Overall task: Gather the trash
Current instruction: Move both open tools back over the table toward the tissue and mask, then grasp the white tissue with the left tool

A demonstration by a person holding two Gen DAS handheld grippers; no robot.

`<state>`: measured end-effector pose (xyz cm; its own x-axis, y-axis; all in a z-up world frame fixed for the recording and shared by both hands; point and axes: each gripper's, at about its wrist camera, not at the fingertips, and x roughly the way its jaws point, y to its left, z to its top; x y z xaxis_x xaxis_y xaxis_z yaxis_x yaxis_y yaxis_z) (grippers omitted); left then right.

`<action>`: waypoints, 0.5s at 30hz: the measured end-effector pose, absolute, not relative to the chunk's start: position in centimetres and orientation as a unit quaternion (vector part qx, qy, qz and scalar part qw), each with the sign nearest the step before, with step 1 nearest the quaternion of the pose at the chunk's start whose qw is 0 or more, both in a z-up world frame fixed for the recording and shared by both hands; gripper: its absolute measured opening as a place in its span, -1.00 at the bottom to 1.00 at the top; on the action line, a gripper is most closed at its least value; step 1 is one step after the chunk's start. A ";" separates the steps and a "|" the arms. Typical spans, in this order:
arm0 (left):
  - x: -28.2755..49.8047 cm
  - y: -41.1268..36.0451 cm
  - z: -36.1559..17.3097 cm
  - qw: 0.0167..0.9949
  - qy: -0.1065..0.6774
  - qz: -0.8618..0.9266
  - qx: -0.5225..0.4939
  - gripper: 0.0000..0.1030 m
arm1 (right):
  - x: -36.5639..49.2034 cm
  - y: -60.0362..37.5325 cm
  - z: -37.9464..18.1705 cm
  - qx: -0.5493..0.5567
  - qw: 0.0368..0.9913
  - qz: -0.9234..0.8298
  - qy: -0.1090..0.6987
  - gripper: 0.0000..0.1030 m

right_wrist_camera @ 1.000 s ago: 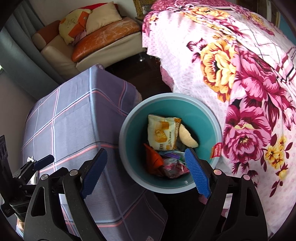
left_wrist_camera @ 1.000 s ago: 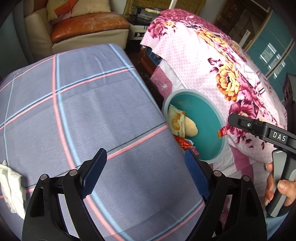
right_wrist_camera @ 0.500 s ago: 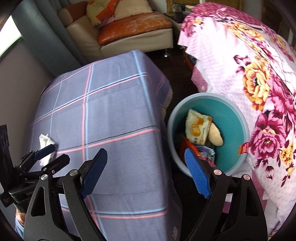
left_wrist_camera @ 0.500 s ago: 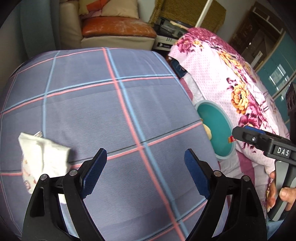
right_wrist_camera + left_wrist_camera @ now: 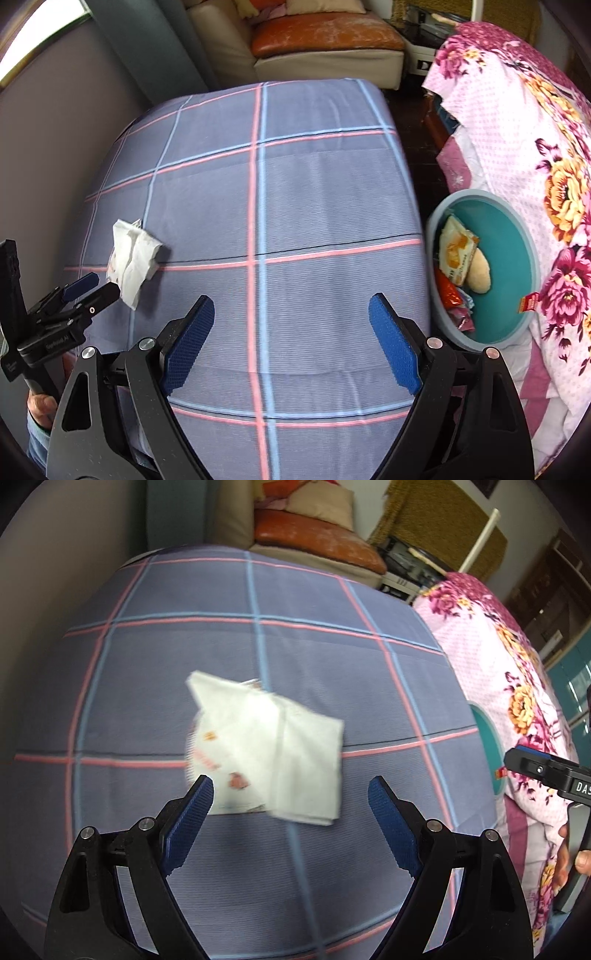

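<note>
A crumpled white tissue (image 5: 269, 749) with small printed marks lies on the grey plaid cloth of the table (image 5: 332, 657). My left gripper (image 5: 290, 801) hangs open just above its near edge, with nothing between the blue pads. In the right wrist view the same tissue (image 5: 133, 258) sits at the table's left side, with the left gripper (image 5: 90, 288) right beside it. My right gripper (image 5: 291, 321) is open over the bare middle of the cloth (image 5: 295, 206). A teal bin (image 5: 517, 236) right of the table holds snack wrappers and a pale bun.
A bed under a pink floral sheet (image 5: 535, 140) presses against the bin's far side. A sofa with an orange cushion (image 5: 325, 33) stands behind the table. A grey wall (image 5: 55, 122) runs along the table's left edge. Dark floor shows between table and bed.
Both grippers have swung left, away from the bin and across the table. The tissue has come from the left wrist view's left edge to just ahead of the left gripper's pads. Both stay open.
</note>
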<state>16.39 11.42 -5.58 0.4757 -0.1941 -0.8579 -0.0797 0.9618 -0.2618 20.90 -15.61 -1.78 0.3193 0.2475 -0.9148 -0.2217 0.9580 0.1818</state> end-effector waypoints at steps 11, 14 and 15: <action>15.7 16.3 -6.9 0.844 0.515 0.001 -0.149 0.67 | 21.6 -10.6 -3.1 -0.005 0.792 0.185 0.582 0.58; 16.1 16.9 -6.8 0.846 0.512 -0.002 -0.149 0.67 | 21.8 -9.2 -3.4 -0.007 0.786 0.199 0.585 0.59; 16.3 16.8 -6.7 0.847 0.512 -0.007 -0.141 0.68 | 21.9 -8.9 -3.5 -0.005 0.786 0.201 0.585 0.59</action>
<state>16.32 16.78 -6.73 0.4756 -0.1555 -0.8658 -0.1327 0.9603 -0.2454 21.93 -8.94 -3.48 0.2347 0.3095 -0.9215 -0.3219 0.9192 0.2267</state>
